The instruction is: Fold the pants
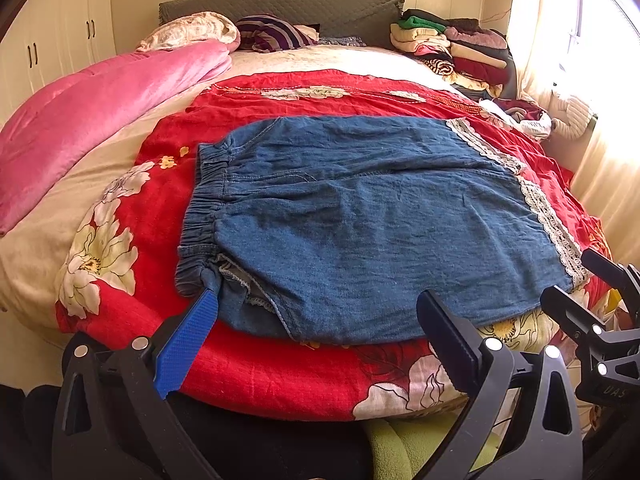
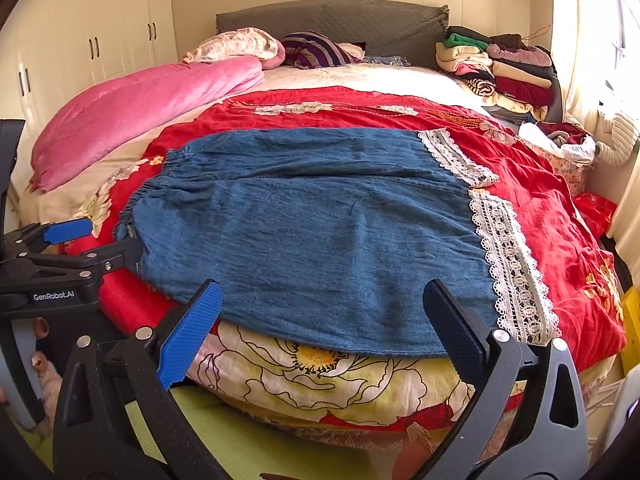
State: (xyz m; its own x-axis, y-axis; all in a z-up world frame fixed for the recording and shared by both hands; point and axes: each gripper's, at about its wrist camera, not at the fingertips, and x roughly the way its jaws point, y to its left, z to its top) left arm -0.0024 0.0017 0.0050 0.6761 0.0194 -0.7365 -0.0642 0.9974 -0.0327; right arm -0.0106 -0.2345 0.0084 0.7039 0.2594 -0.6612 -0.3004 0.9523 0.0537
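The left tongs (image 1: 316,312) stand wide apart at the near left corner of the pants (image 1: 360,216), the tip of the blue pad (image 1: 188,340) touching the gathered waistband (image 1: 204,216), with nothing clamped between the fingers. The right tongs (image 2: 320,304) are also spread wide and grip nothing; both fingers rest low at the near edge of the cloth, one either side of its middle. In the right wrist view the left tongs appear at the far left edge, by the waistband end.

The blue pants lie flat across a red flowered blanket (image 2: 540,208) on the bed (image 2: 360,76), waistband to the left, white lace cuffs (image 2: 512,256) to the right. The near leg lies over part of the far leg. The near hem reaches close to the blanket's near edge, where a big yellow flower (image 2: 320,356) shows.

To the far left lies a pink quilt (image 1: 100,108). At the far end are a striped pillow (image 1: 272,34) and a grey headboard (image 1: 288,0). A stack of folded clothes (image 1: 460,52) sits at the far right, near the bright curtain (image 1: 536,20). White cupboards (image 2: 80,40) stand on the left wall.
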